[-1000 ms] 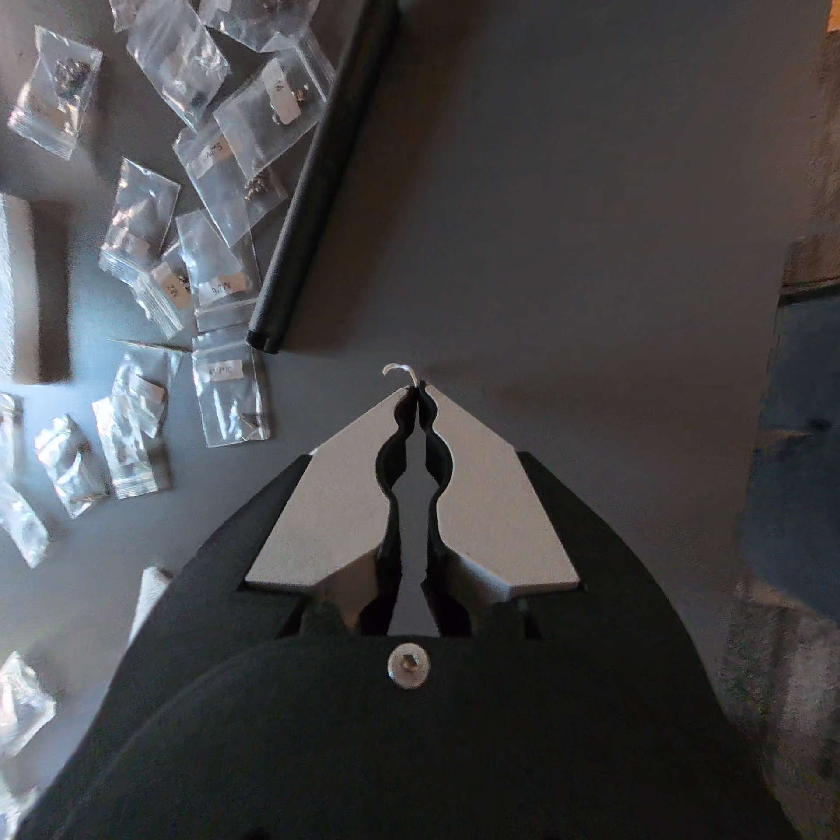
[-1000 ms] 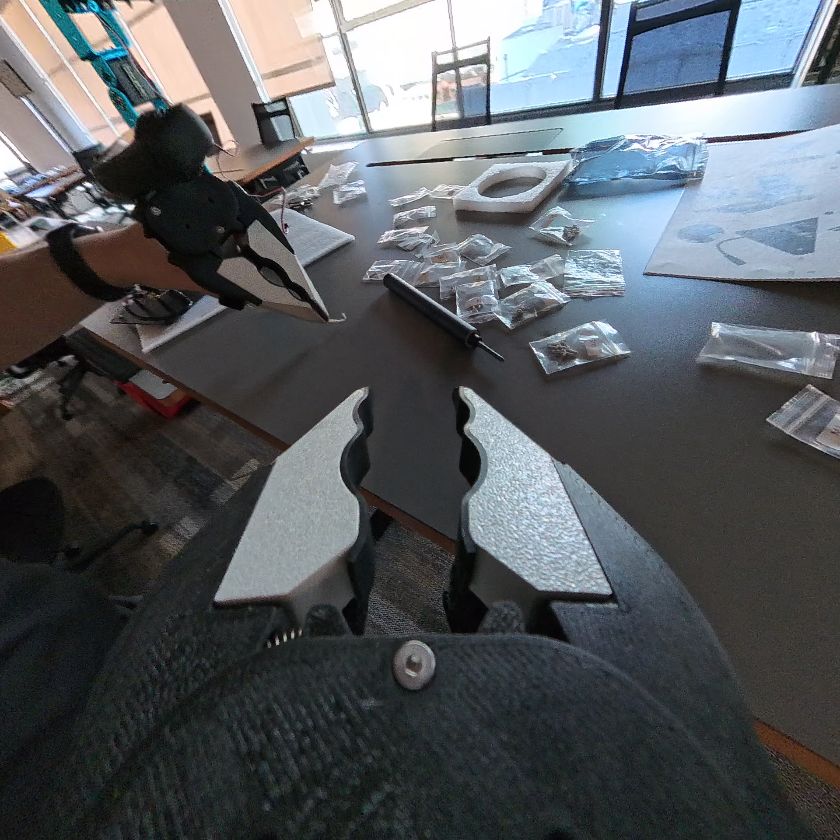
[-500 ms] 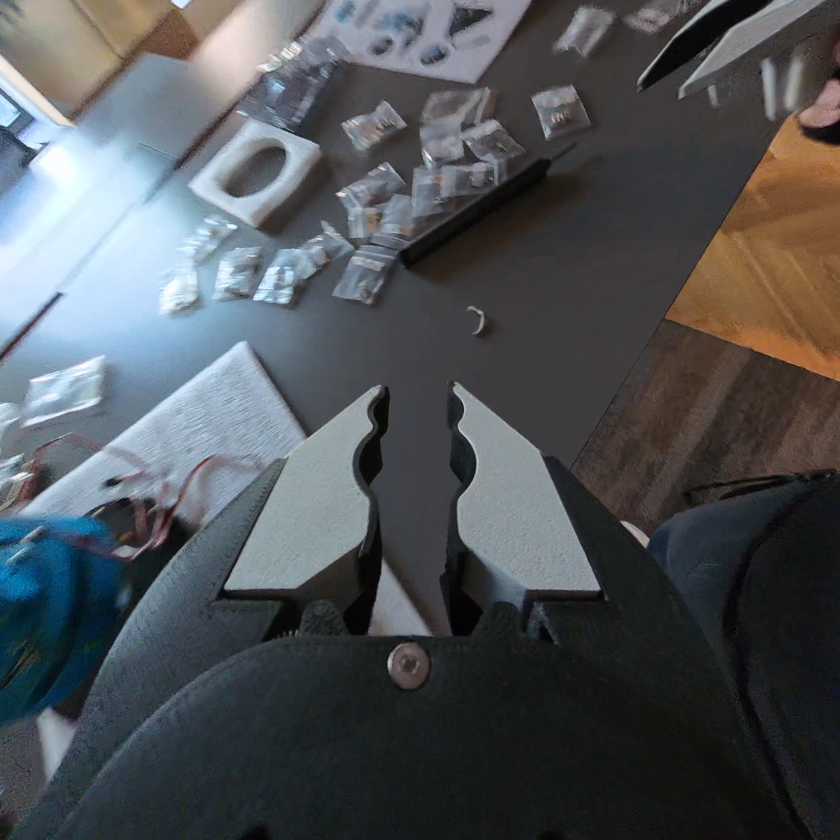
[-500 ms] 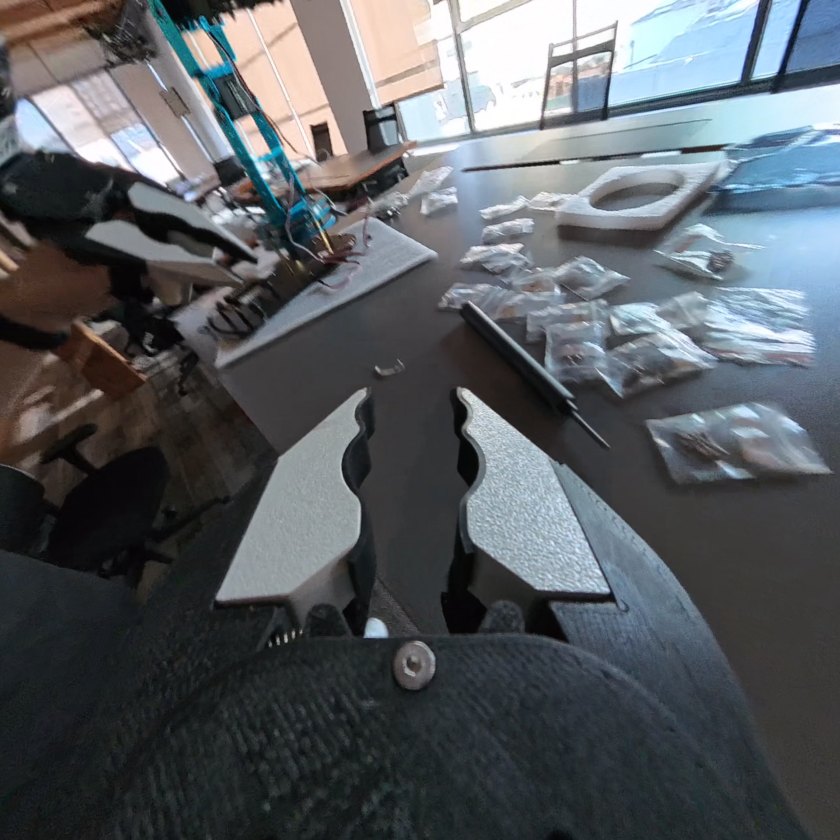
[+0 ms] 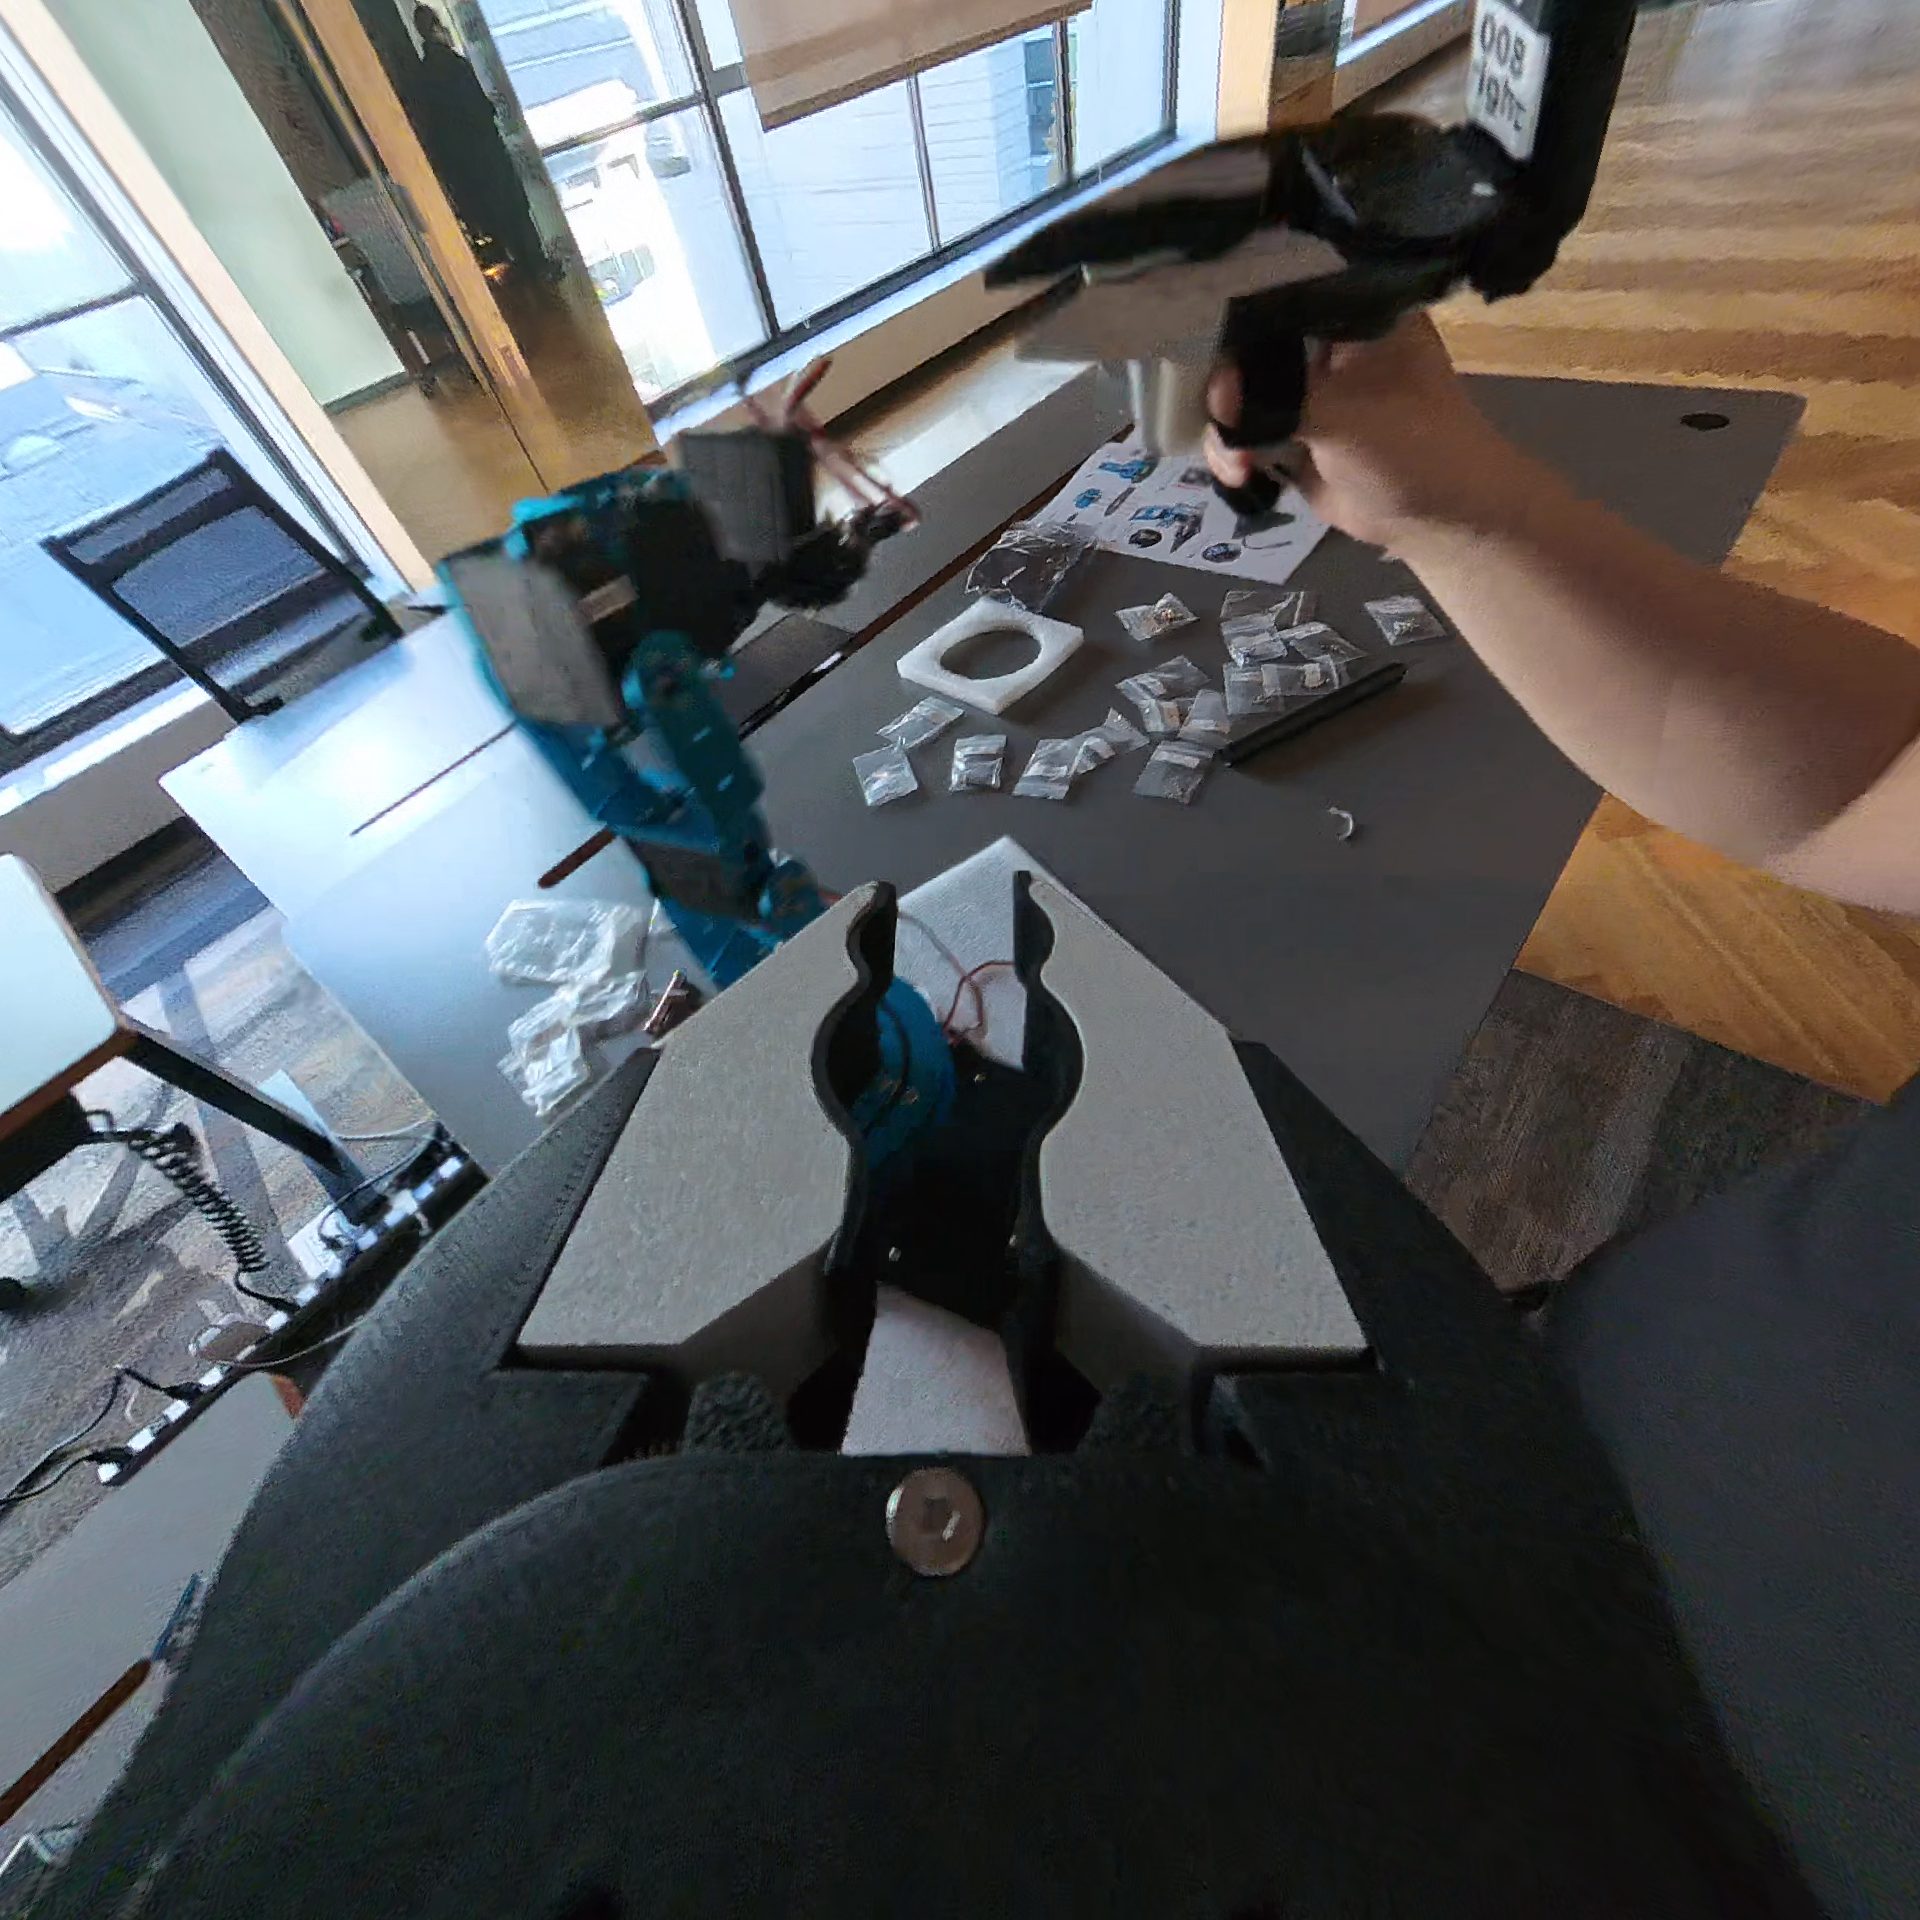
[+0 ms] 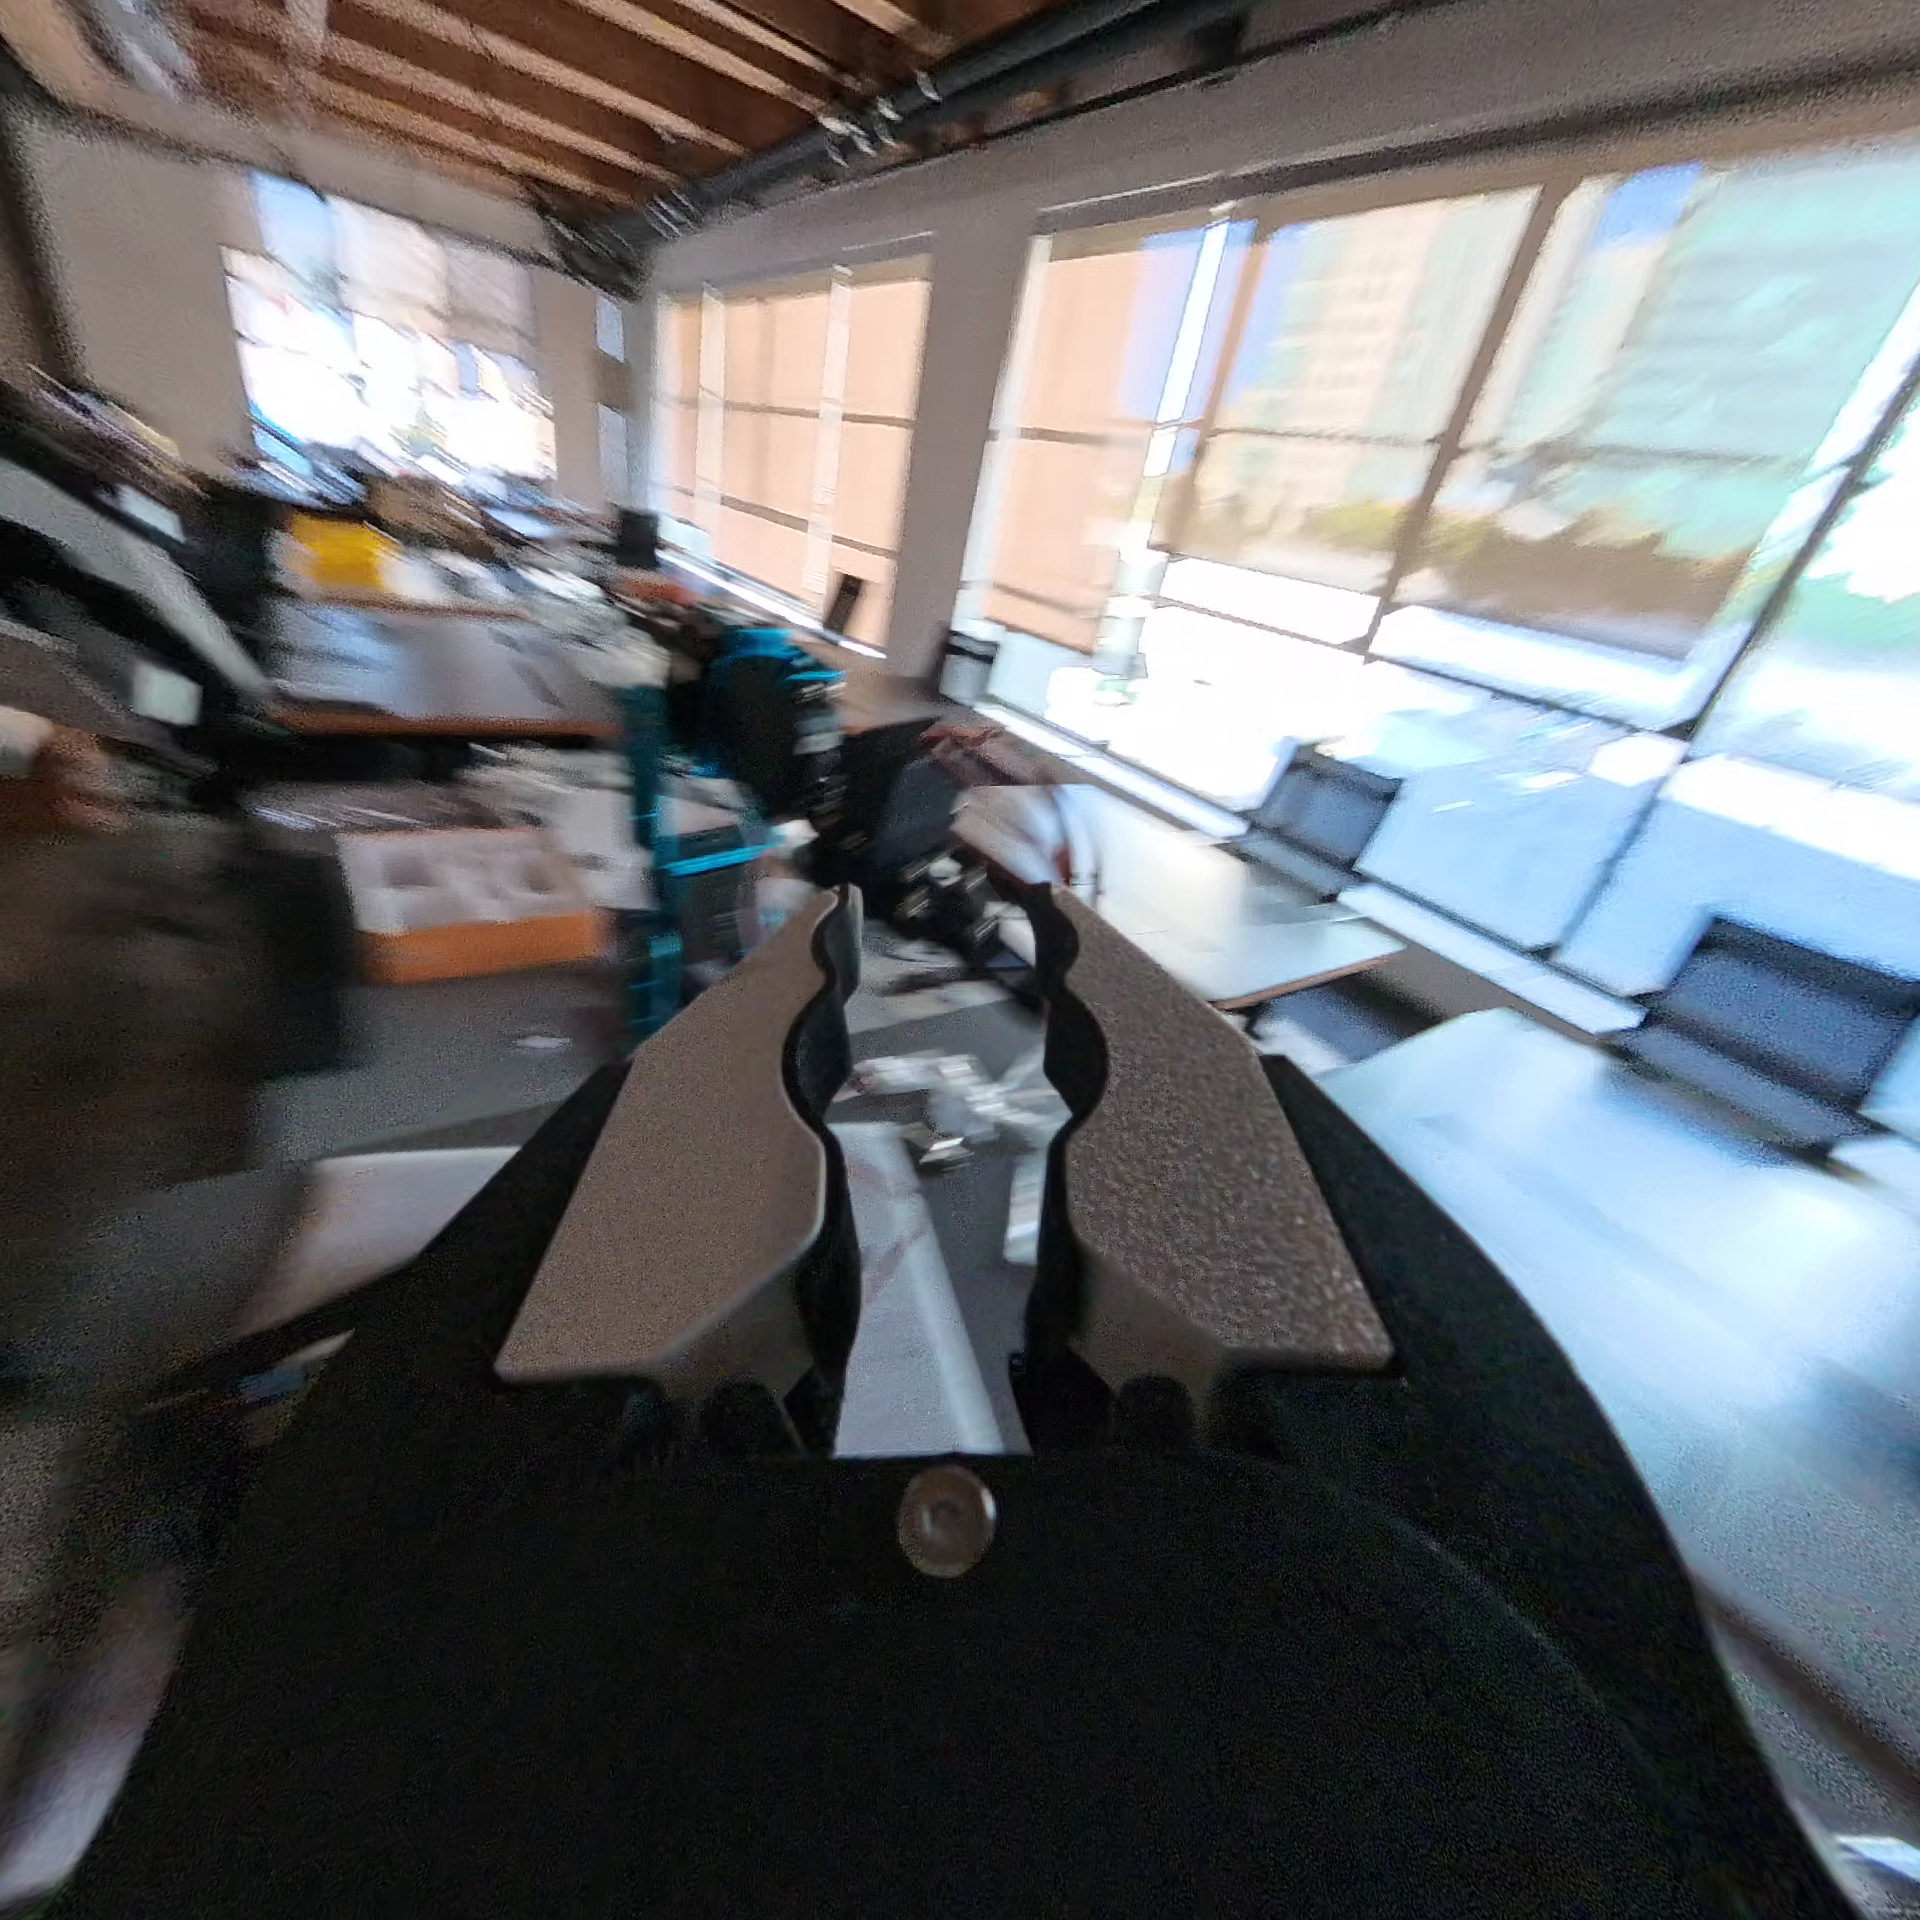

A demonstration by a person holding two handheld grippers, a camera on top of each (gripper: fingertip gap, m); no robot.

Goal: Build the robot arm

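My left gripper (image 5: 954, 899) is open and empty, held above the near end of the dark table (image 5: 1299, 935), over a white foam pad (image 5: 966, 883) with a blue robot arm (image 5: 665, 748) on it. A small white curved piece (image 5: 1343, 823) lies on the table near its right edge. My right gripper (image 6: 945, 899) is open and empty, raised high and pointing across the room; it also shows in the left wrist view (image 5: 1247, 249), held in a hand above the table. Its own view is blurred.
Several small clear bags (image 5: 1164, 717) of hardware, a black rod-shaped tool (image 5: 1314, 712), a white foam frame (image 5: 987, 655) and a printed sheet (image 5: 1205, 514) lie on the table. Crumpled plastic (image 5: 561, 987) lies left. Chairs, windows and other tables stand beyond. There is about 25 cm between the tips of the two grippers.
My left gripper opened and let go of the small white curved piece, which now lies on the table. Both grippers then rose and drew back from the table; the right one swung upward.
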